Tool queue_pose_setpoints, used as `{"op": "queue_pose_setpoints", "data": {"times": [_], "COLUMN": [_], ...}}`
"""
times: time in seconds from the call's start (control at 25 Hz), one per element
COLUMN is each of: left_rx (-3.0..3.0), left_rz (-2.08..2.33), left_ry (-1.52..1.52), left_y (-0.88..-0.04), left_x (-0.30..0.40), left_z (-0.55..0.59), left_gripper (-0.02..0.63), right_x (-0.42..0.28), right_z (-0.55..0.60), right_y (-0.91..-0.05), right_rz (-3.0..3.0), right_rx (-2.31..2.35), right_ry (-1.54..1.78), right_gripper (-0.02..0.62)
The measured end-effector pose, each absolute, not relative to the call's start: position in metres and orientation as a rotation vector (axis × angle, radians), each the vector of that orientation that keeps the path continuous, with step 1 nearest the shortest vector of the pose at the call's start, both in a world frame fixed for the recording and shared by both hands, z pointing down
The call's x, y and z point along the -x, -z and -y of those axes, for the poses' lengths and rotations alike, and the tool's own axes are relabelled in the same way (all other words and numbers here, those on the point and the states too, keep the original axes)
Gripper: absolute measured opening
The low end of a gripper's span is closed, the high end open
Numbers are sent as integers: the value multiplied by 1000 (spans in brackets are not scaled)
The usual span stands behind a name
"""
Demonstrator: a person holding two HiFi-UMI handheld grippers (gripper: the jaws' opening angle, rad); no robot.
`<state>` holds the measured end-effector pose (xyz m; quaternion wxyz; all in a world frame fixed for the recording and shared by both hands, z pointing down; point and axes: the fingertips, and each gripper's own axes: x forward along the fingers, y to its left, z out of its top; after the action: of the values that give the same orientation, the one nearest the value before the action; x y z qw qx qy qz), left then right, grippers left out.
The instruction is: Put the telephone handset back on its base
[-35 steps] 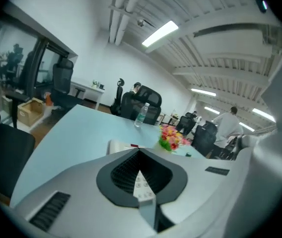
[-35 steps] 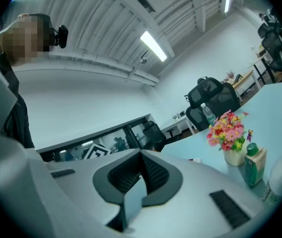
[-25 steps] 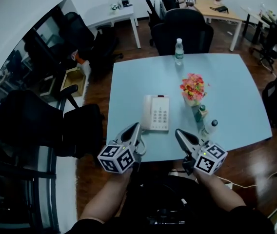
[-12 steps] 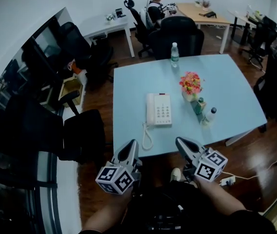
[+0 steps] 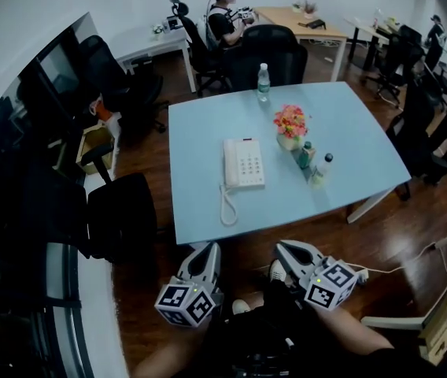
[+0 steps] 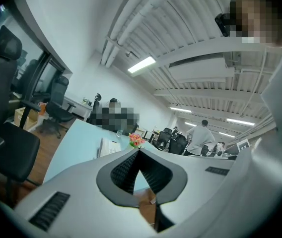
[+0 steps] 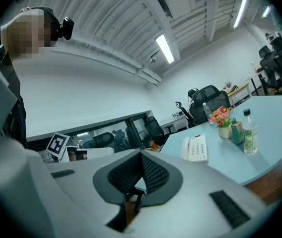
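Handset [image 5: 230,164] on base [image 5: 250,163], left gripper [image 5: 208,247] and right gripper [image 5: 282,247] now farther back from table [image 5: 200,203], jaws clenched empty

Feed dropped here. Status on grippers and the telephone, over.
Left gripper and right gripper shut, empty, short of the table. Handset seated on its base, cord trailing toward near edge. Flowers and bottles off to the right.

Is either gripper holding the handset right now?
No: the left gripper and right gripper are shut and empty, short of the table, while the handset lies on the telephone.
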<state>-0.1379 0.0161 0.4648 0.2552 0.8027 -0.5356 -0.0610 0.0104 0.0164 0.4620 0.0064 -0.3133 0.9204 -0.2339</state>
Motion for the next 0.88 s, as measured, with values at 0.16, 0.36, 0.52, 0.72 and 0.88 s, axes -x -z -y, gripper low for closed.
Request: {"op": "queue_pose_setpoints", "data": {"times": [0.16, 0.36, 0.52, 0.72, 0.88], "left_rx": [-2216, -2232, -2248, -2271, -2291], "left_rz": [1416, 1396, 1416, 1407, 1365], "left_ry": [116, 111, 119, 127, 101], "left_y": [-471, -471, -465, -460, -466], "left_x": [128, 118, 122, 113, 100], "left_z": [-23, -25, -22, -25, -35], "left_gripper": [6, 6, 6, 6, 6], "right_x": [-16, -15, -14, -15, -9], "right_z": [-20, -19, -24, -29, -38], "right_y": [-470, -470, -467, -467, -465], "right_rz": [-2884, -2907, -2899, -2891, -2909], "right_rx": [1008, 997, 996, 999, 975], "right_ry": [730, 727, 717, 711, 695], "right_gripper": [14, 12, 12, 12, 12]}}
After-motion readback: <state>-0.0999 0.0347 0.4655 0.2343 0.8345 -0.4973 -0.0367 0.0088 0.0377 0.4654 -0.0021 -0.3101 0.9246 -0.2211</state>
